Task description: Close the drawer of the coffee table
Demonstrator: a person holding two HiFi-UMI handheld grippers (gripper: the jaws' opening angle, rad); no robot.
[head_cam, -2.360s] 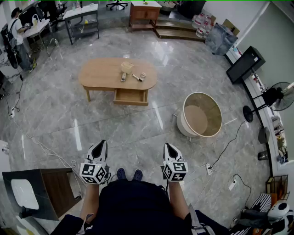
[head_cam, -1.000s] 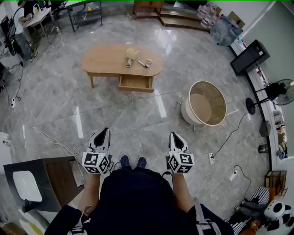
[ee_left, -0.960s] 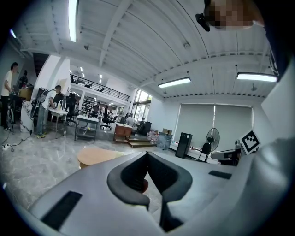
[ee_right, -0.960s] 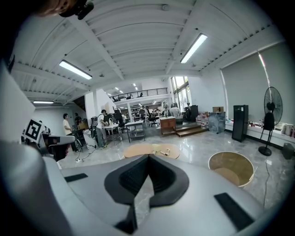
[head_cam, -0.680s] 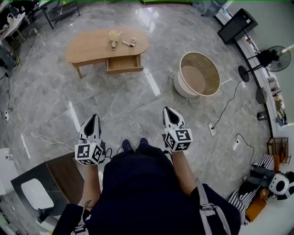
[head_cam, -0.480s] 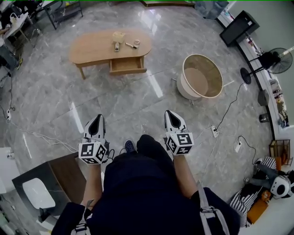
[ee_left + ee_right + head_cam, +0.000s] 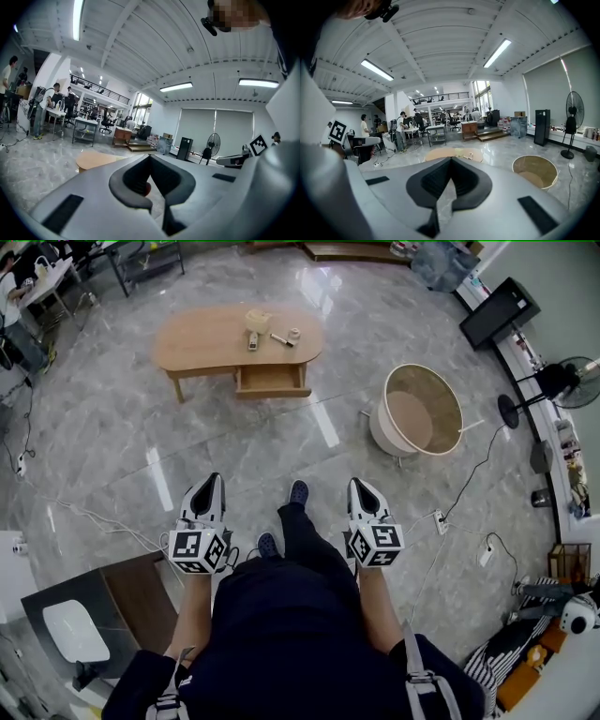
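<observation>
The oval wooden coffee table [image 7: 211,338] stands far ahead on the marble floor. Its drawer [image 7: 272,381] is pulled out on the near side. A beige box and small items [image 7: 255,321] lie on the top. My left gripper [image 7: 210,482] and right gripper [image 7: 361,486] are held at waist height, far short of the table, both shut and holding nothing. The table top [image 7: 93,160] shows low over the shut left gripper [image 7: 150,157] in the left gripper view. In the right gripper view the table [image 7: 450,153] sits just above the shut right gripper [image 7: 451,160].
A round tub [image 7: 422,411] stands right of the table, also seen as a tub [image 7: 534,171] in the right gripper view. Cables and a power strip [image 7: 439,521] lie on the floor at right. A dark cabinet [image 7: 103,615] is at my left. A black screen [image 7: 497,310] and a fan [image 7: 561,381] line the right wall.
The person has been walking toward the table and one foot has now stepped forward. Both grippers stay shut and level at the same height.
</observation>
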